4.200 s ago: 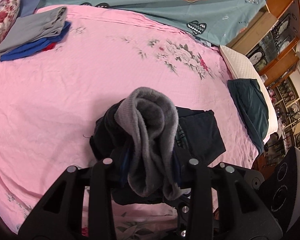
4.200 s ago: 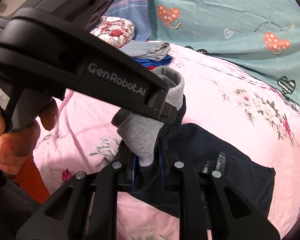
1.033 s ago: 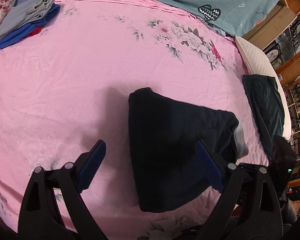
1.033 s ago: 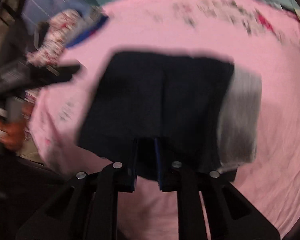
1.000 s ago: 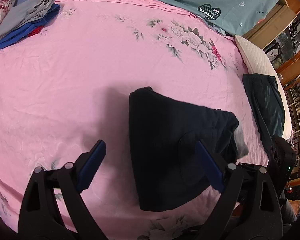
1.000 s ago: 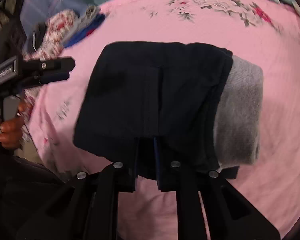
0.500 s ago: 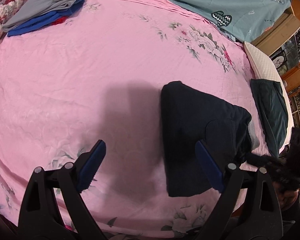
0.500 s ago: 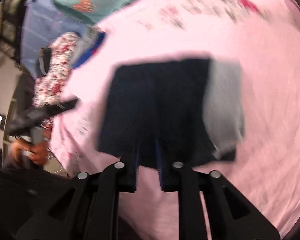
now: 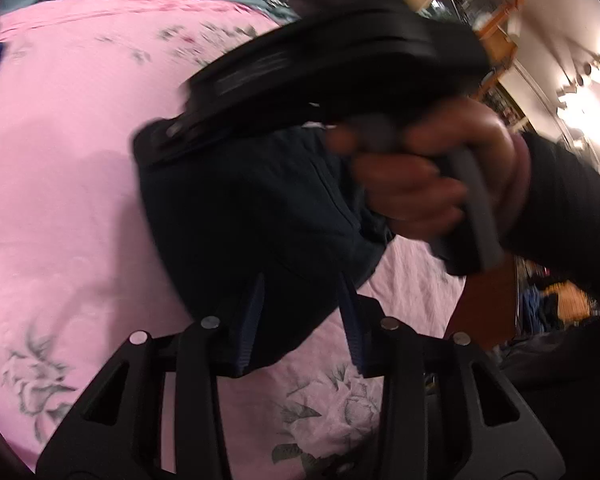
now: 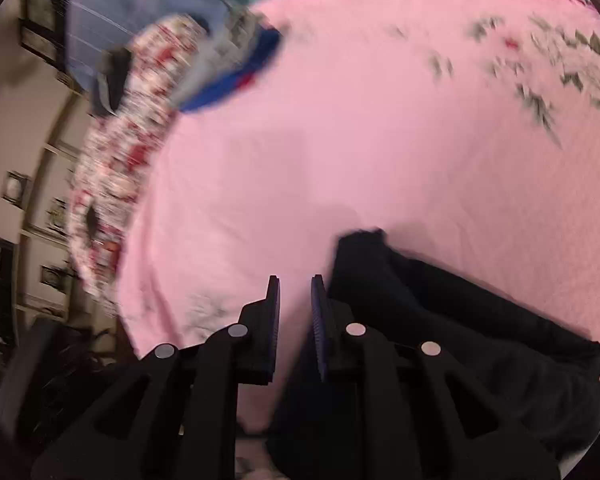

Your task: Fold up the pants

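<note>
Pink bedsheet (image 9: 60,168), printed with grey flowers, filled the left wrist view. Folded dark pants (image 9: 252,216) lay on it directly ahead of the left hand-held gripper (image 9: 302,308), whose blue-padded fingers (image 9: 254,316) stood either side of the bundle's near edge, partly drawn in. Motion blur made it hard to tell whether the pads actually pinched the cloth or only framed it. Beyond the pants and above them, the right hand-held gripper (image 9: 172,136) crossed the frame as a black blurred body, its tip over the far left corner of the fabric. A bare hand (image 9: 420,184) gripped its grey handle to the right, with a dark sleeve (image 9: 572,208) behind.

From the right wrist view, the right hand-held gripper (image 10: 296,308) had its two blue pads (image 10: 320,312) close together with a narrow slot of bare sheet (image 10: 340,140) between them, holding nothing. The pants (image 10: 460,340) lay just to the right of its fingers and below, a dark heap with one corner rising beside the right finger. Far ahead and to the left, a blurred blue and grey stack of clothes (image 10: 236,68) sat near a red-flowered pillow (image 10: 140,92) at the bed's edge.
</note>
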`<action>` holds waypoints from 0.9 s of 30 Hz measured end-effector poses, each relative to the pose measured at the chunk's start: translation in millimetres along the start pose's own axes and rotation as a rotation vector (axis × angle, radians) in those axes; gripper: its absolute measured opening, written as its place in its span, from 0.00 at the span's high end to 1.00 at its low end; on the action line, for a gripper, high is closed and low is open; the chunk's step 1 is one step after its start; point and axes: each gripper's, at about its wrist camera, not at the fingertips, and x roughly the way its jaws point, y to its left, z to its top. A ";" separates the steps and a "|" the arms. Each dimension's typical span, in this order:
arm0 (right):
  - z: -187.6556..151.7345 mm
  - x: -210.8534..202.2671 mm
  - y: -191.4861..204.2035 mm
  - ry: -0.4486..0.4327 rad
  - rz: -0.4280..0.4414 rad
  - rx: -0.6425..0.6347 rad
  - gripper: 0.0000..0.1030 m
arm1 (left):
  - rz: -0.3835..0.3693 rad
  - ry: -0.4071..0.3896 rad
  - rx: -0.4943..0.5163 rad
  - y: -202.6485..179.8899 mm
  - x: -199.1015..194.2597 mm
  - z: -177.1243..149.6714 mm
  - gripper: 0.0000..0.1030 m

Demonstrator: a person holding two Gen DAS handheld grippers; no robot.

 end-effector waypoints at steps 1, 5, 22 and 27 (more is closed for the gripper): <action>-4.6 11.0 -10.5 0.023 -0.039 0.007 0.94 | 0.002 0.025 0.006 -0.3 9.7 -1.3 0.64; -1.1 22.7 -41.4 0.016 0.013 0.126 1.00 | 0.004 0.074 0.009 5.4 36.1 -6.2 0.64; -98.2 -101.5 -122.1 -0.218 0.011 0.412 0.85 | 0.050 0.016 0.034 -16.1 37.6 28.7 0.42; -115.4 -81.6 -152.8 -0.234 0.054 0.456 1.00 | 0.176 0.053 0.102 -23.7 54.4 27.7 0.42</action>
